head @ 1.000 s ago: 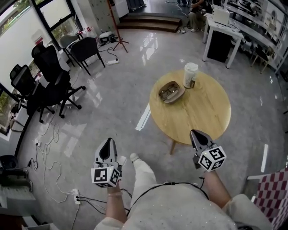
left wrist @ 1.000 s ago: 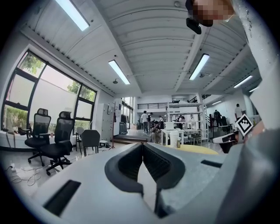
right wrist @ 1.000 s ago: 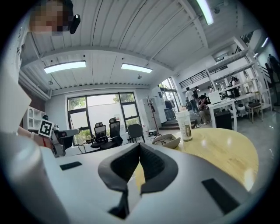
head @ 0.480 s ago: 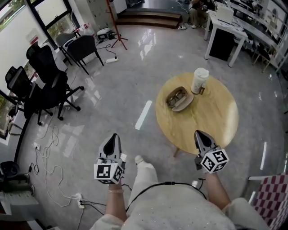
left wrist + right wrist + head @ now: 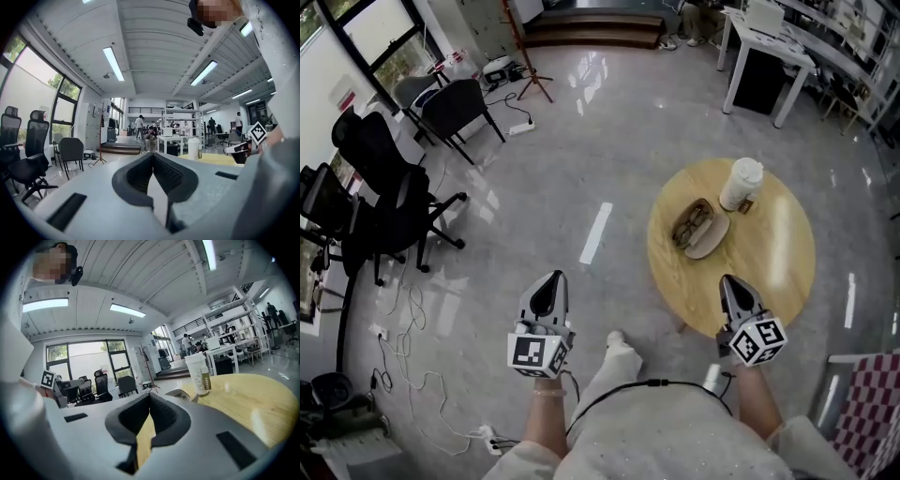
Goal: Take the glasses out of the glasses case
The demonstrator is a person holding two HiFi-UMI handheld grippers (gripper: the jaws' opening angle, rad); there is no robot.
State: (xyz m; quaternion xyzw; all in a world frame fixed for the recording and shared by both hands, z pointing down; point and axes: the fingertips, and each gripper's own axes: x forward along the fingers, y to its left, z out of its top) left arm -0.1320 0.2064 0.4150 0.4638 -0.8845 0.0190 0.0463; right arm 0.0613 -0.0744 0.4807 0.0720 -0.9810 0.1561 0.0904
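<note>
Head view: glasses [image 5: 690, 225] small, indistinct

Nr half of table [image 5: 759, 281] bare — cup [image 5: 741, 184] just beside glasses case [image 5: 703, 231].

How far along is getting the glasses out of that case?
Barely begun. Done: the glasses case on the round table lies open. In hand: nothing; left gripper and right gripper are shut, empty, short of the case. Left: reaching in and lifting out the glasses lying inside.
</note>
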